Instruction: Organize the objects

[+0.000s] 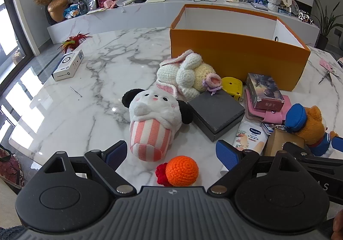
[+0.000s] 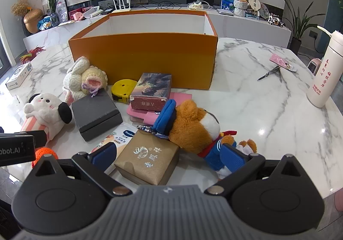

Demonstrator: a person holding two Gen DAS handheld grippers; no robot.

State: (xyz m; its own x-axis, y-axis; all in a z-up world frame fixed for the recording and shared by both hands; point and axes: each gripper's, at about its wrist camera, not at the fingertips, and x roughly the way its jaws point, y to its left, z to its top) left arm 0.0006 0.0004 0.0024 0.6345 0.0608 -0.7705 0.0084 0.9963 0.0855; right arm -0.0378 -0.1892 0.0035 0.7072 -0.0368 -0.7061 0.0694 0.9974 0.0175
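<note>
An open orange box (image 1: 235, 51) (image 2: 145, 55) stands at the back of the marble table (image 1: 85, 98). In front of it lies a heap: a crocheted bunny (image 1: 186, 72) (image 2: 83, 79), a white panda plush (image 1: 150, 120) (image 2: 45, 111), a dark grey box (image 1: 216, 111) (image 2: 94, 111), a yellow tape measure (image 1: 232, 86) (image 2: 123, 90), a card box (image 1: 264, 92) (image 2: 153, 90), a brown bear plush (image 1: 310, 124) (image 2: 193, 126) and a brown paper box (image 2: 148, 158). My left gripper (image 1: 171, 154) is open over the panda's striped end and an orange crocheted ball (image 1: 182, 170). My right gripper (image 2: 167, 157) is open around the brown paper box.
A white carton (image 1: 68, 64) (image 2: 19, 75) and a feather toy (image 1: 72, 41) lie at the left. Scissors (image 2: 270, 72), a pink card (image 2: 280, 61) and a tall white bottle (image 2: 325, 68) are at the right. A hand-cream tube (image 1: 250, 137) (image 2: 120, 135) lies under the heap.
</note>
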